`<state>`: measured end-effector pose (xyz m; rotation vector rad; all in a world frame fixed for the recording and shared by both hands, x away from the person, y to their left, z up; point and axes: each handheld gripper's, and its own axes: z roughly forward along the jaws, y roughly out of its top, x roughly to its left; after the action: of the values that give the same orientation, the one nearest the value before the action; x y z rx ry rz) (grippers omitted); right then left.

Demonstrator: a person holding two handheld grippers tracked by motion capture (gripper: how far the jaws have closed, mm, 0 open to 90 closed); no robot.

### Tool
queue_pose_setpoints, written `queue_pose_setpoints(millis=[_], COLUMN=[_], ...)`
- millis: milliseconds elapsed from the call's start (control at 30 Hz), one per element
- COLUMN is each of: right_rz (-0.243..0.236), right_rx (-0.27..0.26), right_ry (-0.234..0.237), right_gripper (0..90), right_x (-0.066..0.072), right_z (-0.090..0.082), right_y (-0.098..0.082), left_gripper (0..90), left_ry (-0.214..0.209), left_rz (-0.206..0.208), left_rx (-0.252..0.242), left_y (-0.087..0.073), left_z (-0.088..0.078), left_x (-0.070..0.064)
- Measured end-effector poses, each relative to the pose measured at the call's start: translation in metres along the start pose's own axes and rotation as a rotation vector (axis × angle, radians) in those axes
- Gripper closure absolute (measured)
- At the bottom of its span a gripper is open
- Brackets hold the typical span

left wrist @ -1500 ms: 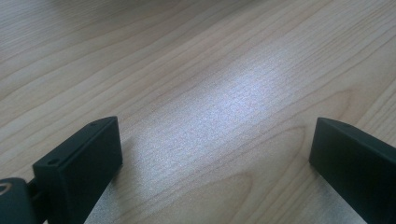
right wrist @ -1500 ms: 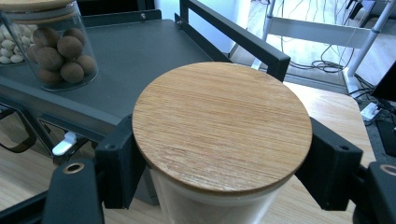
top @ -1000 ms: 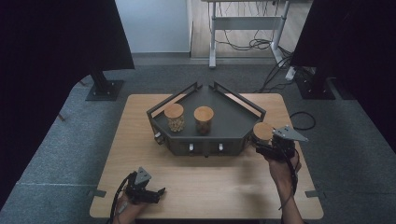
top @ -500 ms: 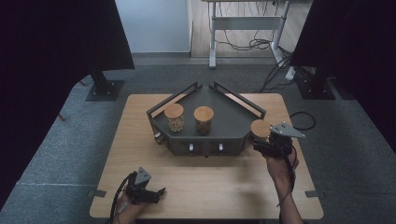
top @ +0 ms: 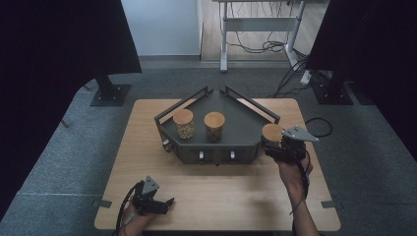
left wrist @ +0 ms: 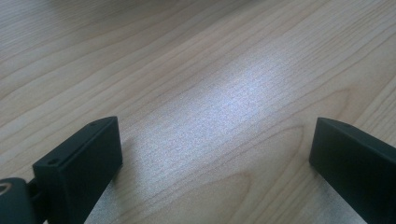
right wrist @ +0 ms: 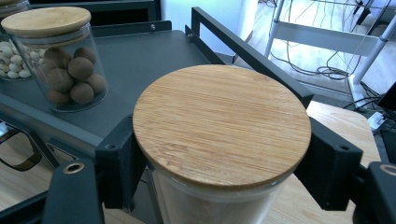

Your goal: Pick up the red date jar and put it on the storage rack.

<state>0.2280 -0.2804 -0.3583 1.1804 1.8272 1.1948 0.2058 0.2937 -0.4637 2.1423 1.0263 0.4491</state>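
While the right gripper clamps its fingers on the wooden-lidded jar, the left gripper rests wide open, empty, over the tabletop.

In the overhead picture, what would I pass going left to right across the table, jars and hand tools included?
Left gripper, open above the table → jar of pale pieces on the dark tray → jar of brown balls → third jar → right gripper, shut on the third jar.
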Motion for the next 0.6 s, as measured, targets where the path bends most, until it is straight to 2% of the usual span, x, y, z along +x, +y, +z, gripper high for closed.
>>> queue_pose_setpoints(millis=[600], right_rz=[-0.010], right_rx=[-0.015], right_ry=[0.001], right_gripper=[25.3], right_x=[0.0020], right_z=[-0.0006], right_y=[0.0080], left_gripper=[2.3], left_ry=[-0.001], left_rz=[0.001], left_rx=[0.000], left_y=[-0.0001], left_z=[0.0000], left_x=[0.0001])
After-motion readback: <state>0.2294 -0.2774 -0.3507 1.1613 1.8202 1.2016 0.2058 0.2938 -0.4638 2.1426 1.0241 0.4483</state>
